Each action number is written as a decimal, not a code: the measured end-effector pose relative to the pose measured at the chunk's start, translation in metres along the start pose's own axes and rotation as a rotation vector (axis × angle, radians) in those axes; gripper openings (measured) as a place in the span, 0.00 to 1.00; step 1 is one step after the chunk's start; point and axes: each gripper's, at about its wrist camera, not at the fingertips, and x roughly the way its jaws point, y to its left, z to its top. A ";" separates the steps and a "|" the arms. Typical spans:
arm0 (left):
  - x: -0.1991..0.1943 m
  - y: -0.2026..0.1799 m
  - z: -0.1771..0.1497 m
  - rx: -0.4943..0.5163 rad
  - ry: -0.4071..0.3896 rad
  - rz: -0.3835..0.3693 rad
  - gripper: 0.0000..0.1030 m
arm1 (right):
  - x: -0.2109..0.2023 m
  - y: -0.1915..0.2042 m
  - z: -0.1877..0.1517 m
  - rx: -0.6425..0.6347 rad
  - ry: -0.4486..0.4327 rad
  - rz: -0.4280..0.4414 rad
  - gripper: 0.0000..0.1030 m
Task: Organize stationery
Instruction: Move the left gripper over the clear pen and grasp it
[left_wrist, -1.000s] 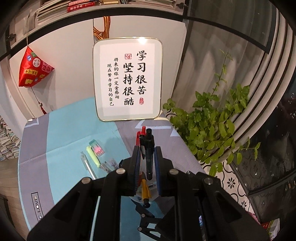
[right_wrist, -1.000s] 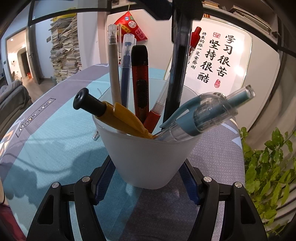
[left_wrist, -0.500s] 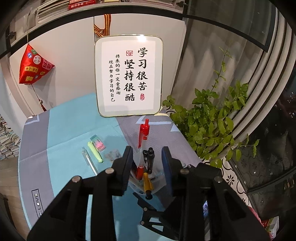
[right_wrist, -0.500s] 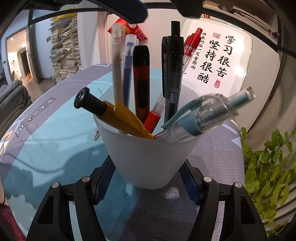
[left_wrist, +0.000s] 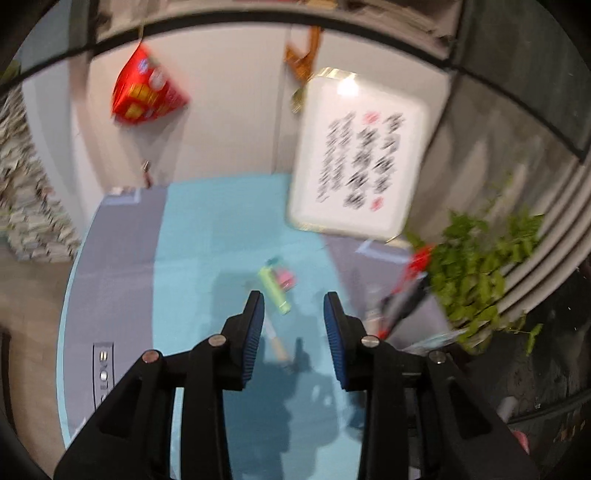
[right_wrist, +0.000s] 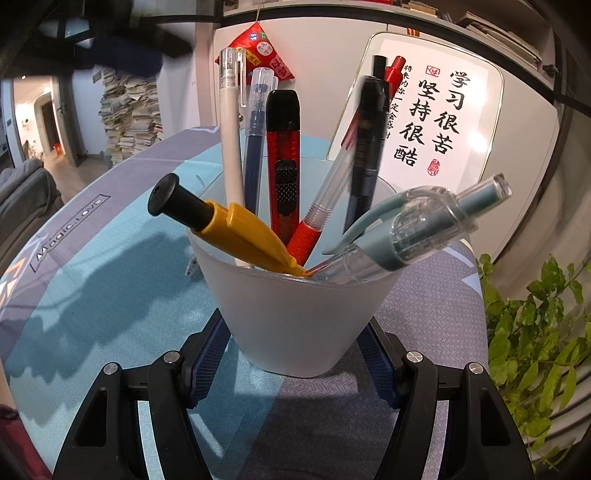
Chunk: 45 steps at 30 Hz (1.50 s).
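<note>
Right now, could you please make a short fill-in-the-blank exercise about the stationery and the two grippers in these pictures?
1. The right gripper is shut on the frosted ____, which stands on the table mat.
2. The utility knife in it has a black top and a ____ body.
3. Between the fingers of the left gripper there is ____; they stand apart.
4. The highlighter lying on the mat is ____ in colour.

Missing words: cup; red; nothing; green

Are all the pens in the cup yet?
Not yet. Done: the black pen stands in the cup with others. The right tool grips the cup; the left tool, jaws just opened, is empty. Left: the green highlighter and small pieces lying beside it.
</note>
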 end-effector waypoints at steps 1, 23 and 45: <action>0.010 0.003 -0.004 -0.011 0.029 0.007 0.30 | 0.000 0.000 0.000 0.000 0.000 0.000 0.68; 0.094 0.028 -0.054 -0.018 0.258 0.001 0.04 | 0.000 0.000 0.000 0.001 0.001 0.002 0.68; 0.114 0.029 -0.050 -0.050 0.268 -0.001 0.08 | 0.002 0.003 -0.002 -0.001 0.010 -0.001 0.68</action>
